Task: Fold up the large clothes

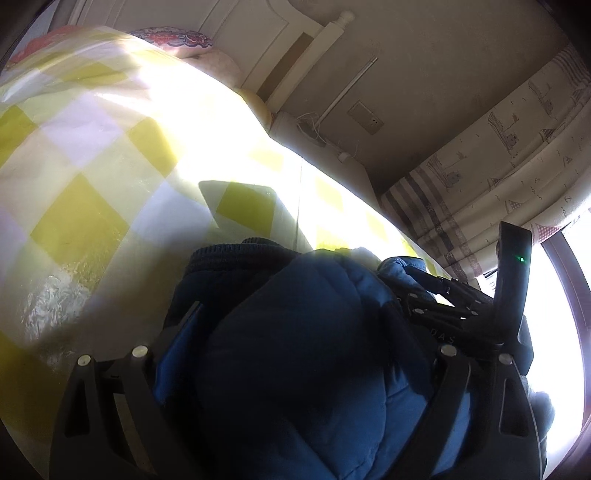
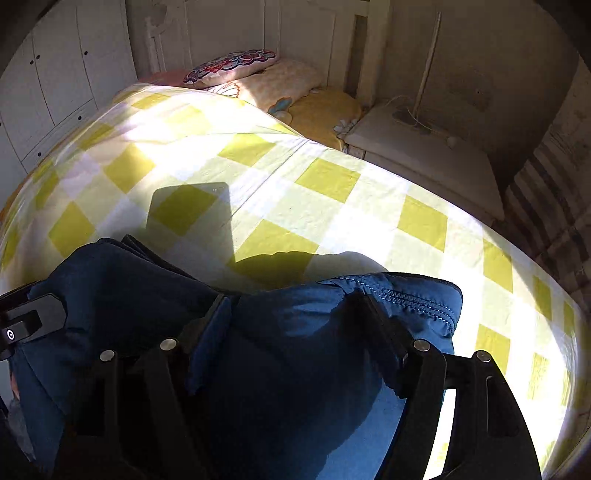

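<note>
A blue padded jacket [image 1: 295,350] fills the lower part of the left wrist view, bunched between the fingers of my left gripper [image 1: 295,314], which is shut on it. In the right wrist view the same jacket [image 2: 295,350] is bunched between the fingers of my right gripper [image 2: 291,310], which is shut on its stitched edge. Both grippers hold the jacket just above a bed with a yellow and white checked cover [image 2: 314,206]. The right gripper's body [image 1: 480,306] shows beside the left one. The left gripper's body [image 2: 26,325] shows at the left edge of the right wrist view.
Pillows [image 2: 258,74] lie at the head of the bed by a white headboard [image 2: 303,29]. A white bedside cabinet [image 2: 424,147] with a cable stands to the right. White wardrobe doors [image 2: 55,85] are on the left. A patterned curtain [image 1: 498,166] hangs by a bright window.
</note>
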`<state>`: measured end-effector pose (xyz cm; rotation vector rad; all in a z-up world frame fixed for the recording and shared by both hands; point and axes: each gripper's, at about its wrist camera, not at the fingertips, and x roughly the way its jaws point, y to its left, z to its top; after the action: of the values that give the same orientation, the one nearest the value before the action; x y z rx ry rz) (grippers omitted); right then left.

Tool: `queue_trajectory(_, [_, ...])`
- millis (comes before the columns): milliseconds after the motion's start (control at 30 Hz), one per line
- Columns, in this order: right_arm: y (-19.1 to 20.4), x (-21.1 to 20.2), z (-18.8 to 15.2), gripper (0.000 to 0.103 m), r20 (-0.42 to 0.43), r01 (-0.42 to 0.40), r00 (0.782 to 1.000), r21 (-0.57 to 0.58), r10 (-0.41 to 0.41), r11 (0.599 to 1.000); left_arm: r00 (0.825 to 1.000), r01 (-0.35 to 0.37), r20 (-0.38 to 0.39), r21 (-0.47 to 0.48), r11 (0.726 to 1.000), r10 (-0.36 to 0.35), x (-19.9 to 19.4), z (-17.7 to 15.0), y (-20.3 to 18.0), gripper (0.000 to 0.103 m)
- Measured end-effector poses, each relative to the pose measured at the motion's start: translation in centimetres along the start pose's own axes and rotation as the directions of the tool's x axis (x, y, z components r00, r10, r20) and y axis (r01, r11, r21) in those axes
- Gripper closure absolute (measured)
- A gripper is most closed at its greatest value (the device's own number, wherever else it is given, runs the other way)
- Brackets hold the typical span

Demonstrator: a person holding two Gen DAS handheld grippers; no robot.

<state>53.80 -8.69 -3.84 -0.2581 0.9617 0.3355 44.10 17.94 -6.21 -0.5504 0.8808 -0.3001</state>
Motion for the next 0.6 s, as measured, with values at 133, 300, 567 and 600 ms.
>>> queue_trajectory(133, [0.0,0.4,-0.2,0.034,0.037,0.042,0.998,-0.001,-0.042,0.999,0.998,-0.051,-0.036,0.009,0.999,0.052,1.1,0.3,-0.1,0.009])
queue_trajectory(300, [-0.1,0.1,-0.3,0.035,0.058,0.061,0.996,-0.007,-0.061,0.998,0.994,-0.083,-0.062,0.031,0.996,0.085,1.9,0.4,-0.5,0.009])
queue_trajectory(567, [-0.3,-2.7,-0.7,0.022,0.109,0.15,0.983,-0.015,-0.148,0.989,0.991,-0.114,-0.059,0.041,0.993,0.117,0.6,0.3,-0.9,0.009])
queue_trajectory(600, [-0.2,-4.1,-1.1,0.019,0.138,0.171,0.976,-0.006,-0.169,0.985,0.987,-0.152,-0.041,0.063,0.986,0.155,-0.5,0.1,-1.4,0.009])
